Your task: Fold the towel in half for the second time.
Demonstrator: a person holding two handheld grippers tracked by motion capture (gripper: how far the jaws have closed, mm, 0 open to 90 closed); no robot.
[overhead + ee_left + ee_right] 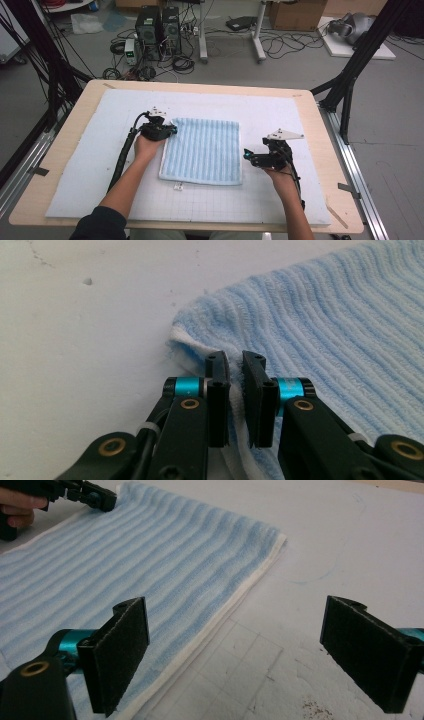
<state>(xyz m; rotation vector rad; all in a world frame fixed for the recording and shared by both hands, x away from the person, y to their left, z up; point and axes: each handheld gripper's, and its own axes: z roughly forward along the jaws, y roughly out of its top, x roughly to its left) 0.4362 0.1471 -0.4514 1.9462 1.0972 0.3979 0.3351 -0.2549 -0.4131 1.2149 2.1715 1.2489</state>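
High view: folded towel (204, 151) lies flat mid-table on the white mat (75, 175), near square, its blue-and-white stripes running away from me w/ the long edges likewise. My left claw (170, 130) sits at the far left corner, jaws nearly together w/ the white hem pinched between the pads. My right claw (248, 156) hangs wide, nothing in it, just beside the near right edge.
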